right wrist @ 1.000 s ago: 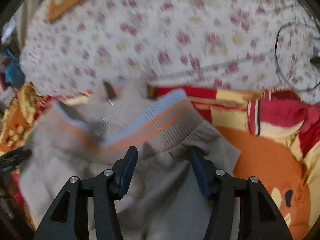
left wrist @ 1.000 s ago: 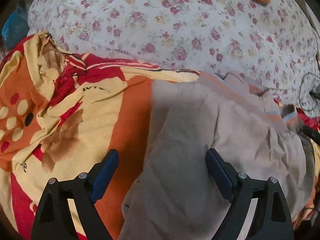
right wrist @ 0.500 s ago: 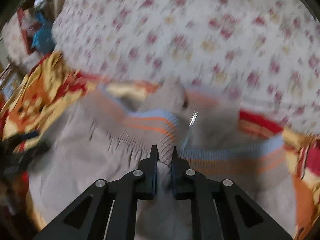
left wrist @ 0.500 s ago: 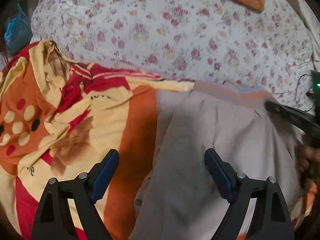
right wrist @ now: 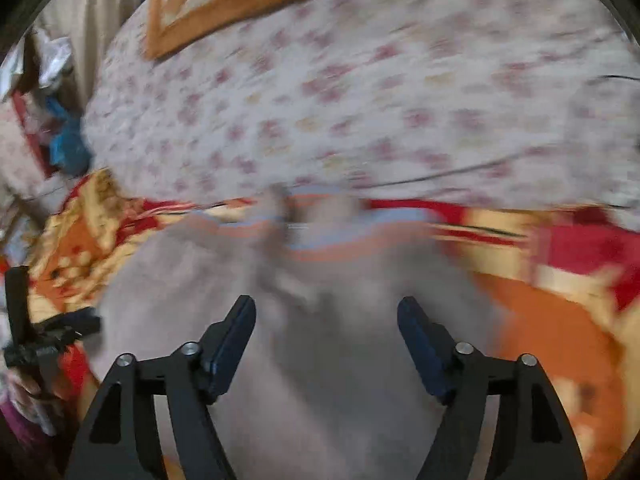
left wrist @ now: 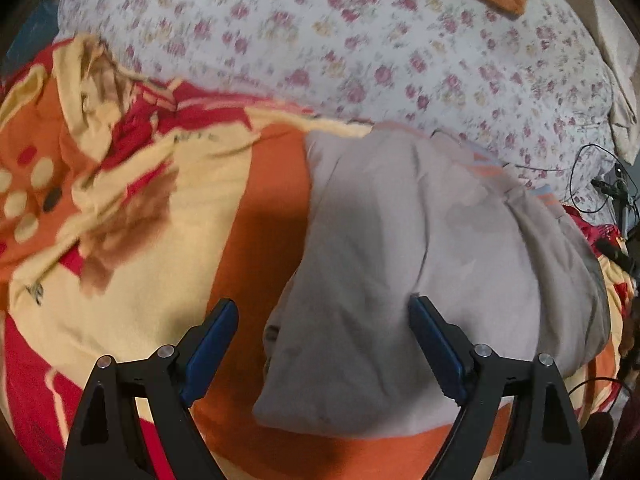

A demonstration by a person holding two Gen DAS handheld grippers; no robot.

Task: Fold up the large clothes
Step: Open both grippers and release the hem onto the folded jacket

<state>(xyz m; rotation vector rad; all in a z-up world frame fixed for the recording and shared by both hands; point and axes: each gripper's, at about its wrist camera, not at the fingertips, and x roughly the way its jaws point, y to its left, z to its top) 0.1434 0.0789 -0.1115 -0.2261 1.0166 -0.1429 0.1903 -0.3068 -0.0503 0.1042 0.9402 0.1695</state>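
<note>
Left wrist view. The left gripper (left wrist: 322, 328) has its jaws spread wide and holds nothing. The grey garment (left wrist: 420, 264), apparently already folded into a thick bundle, lies on the orange, yellow and red blanket (left wrist: 132, 280). Its near left edge sits between the fingers; most of its bulk extends ahead and to the right. The long axis runs away from the camera, from a rounded near edge toward the striped waistband (left wrist: 492, 170) at the far end, which abuts the floral quilt (left wrist: 360, 40). The right-side finger (left wrist: 434, 344) appears to rest on or just over the cloth; the left-side finger stands over bare blanket. A black cable (left wrist: 588, 184) lies at far right.

Right wrist view (heavily blurred). The right gripper (right wrist: 326, 340) is likewise spread wide and empty, poised over the middle of the grey garment (right wrist: 320, 380). The blue-and-orange striped waistband (right wrist: 328, 236) lies straight ahead, across the line of the fingers. The left gripper (right wrist: 44, 332) is seen at the garment's left margin. By judgement, the right gripper is nearer the waistband and the left nearer the side edge.

Containers: none visible.
</note>
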